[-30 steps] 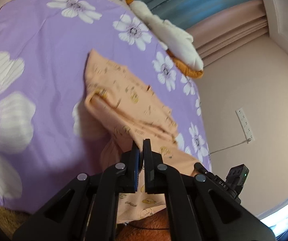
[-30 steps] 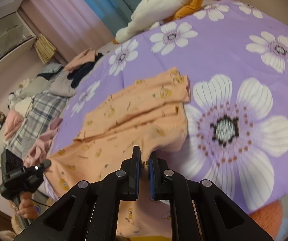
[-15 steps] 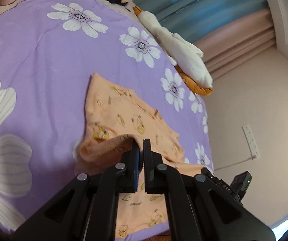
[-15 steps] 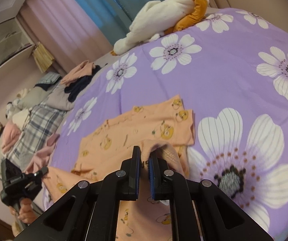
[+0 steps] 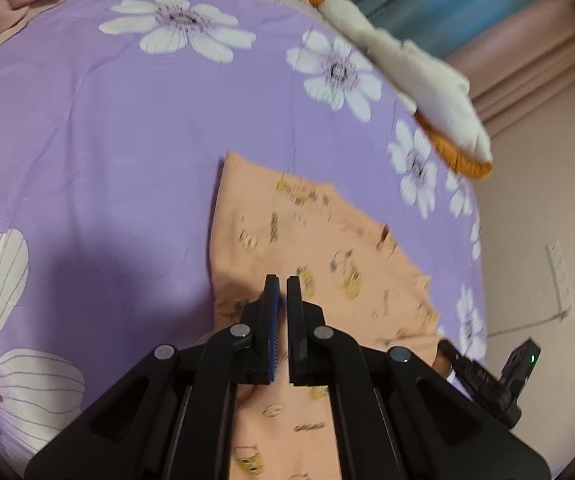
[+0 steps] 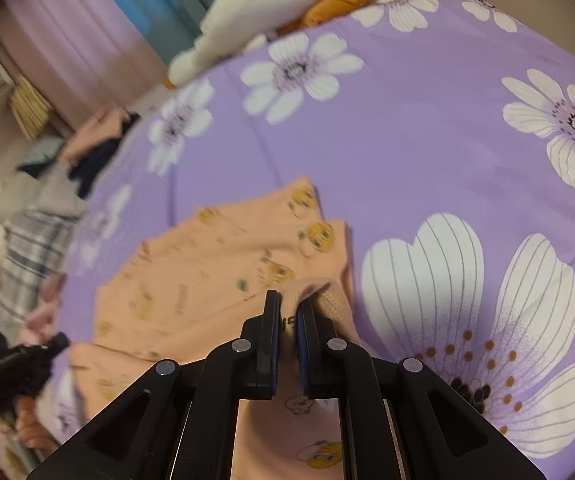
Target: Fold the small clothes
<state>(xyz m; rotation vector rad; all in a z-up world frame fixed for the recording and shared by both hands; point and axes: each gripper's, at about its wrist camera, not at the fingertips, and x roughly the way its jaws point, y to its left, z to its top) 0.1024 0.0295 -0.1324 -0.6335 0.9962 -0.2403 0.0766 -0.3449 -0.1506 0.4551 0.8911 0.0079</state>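
Observation:
A small orange garment (image 5: 307, 240) printed with yellow cartoon figures lies on a purple flowered bedspread (image 5: 107, 140). It also shows in the right wrist view (image 6: 215, 264). My left gripper (image 5: 282, 288) is shut on its near edge, low over the cloth. My right gripper (image 6: 287, 304) is shut on a bunched fold of the garment's right side and holds it just above the flat part. Each gripper shows at the edge of the other's view.
A white and orange plush toy (image 5: 427, 80) lies at the far edge of the bed. A pile of other clothes (image 6: 35, 208) lies at the left in the right wrist view. Curtains (image 6: 99, 20) and a wall with a socket strip (image 5: 559, 276) lie beyond.
Both grippers have carried the garment's near edge forward over the rest of it. The lifted fold has come down lower and closer to the flat cloth.

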